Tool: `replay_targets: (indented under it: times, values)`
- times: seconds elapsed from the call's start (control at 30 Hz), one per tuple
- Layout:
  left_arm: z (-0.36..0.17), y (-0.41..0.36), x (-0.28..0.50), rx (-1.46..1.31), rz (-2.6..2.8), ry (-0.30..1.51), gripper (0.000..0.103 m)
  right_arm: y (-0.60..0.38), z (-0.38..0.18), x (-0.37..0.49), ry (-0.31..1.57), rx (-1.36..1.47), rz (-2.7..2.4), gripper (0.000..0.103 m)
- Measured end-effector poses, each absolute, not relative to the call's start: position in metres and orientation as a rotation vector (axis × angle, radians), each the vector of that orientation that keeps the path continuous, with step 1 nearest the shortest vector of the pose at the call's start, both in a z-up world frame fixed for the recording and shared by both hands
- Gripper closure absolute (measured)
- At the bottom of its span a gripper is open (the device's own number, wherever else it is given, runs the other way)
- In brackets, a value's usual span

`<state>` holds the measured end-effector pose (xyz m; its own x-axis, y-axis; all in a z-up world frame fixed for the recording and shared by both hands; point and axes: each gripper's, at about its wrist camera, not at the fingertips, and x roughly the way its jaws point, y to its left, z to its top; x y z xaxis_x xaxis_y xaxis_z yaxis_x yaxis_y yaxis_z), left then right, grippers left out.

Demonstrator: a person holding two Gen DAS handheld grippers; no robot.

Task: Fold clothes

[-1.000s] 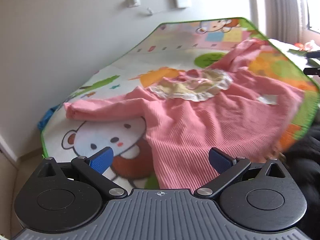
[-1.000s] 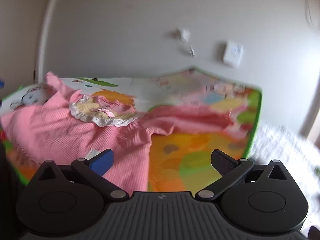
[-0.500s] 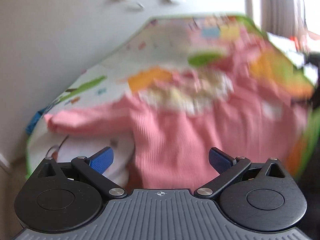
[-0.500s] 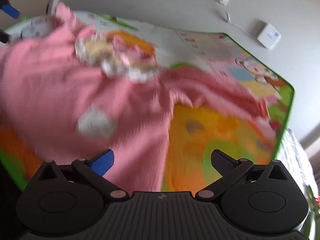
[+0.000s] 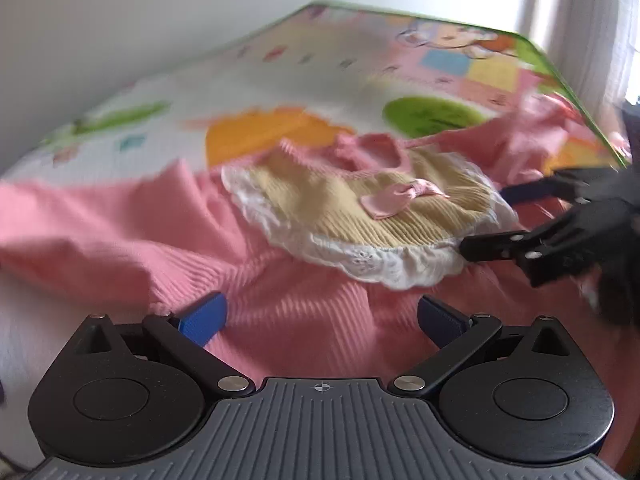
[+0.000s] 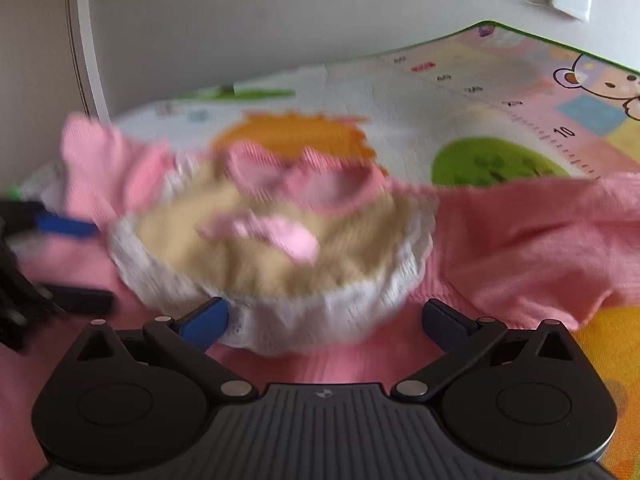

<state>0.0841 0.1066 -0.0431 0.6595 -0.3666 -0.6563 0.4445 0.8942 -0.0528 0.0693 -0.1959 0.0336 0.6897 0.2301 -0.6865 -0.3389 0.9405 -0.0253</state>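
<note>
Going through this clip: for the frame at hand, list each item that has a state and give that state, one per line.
Pink garment: spread out on the mat, unfolded, wrinkled.
Left sleeve: stretched out sideways.
Yellow collar: lying flat on top, bow visible.
Play mat: laid flat under the garment.
Left hand-held gripper: open, holding nothing, over the garment.
Right hand-held gripper: open, holding nothing, near the collar's lace edge.
</note>
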Motion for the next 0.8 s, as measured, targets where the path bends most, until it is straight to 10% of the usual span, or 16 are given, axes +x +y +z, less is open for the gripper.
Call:
replay_targets:
  times: [0.8]
  values:
    - [-0.032,0.123,0.044,0.468,-0.219,0.687,0.000,-0.239,0.041,0.003,0.755,-0.373,0.074,0.000]
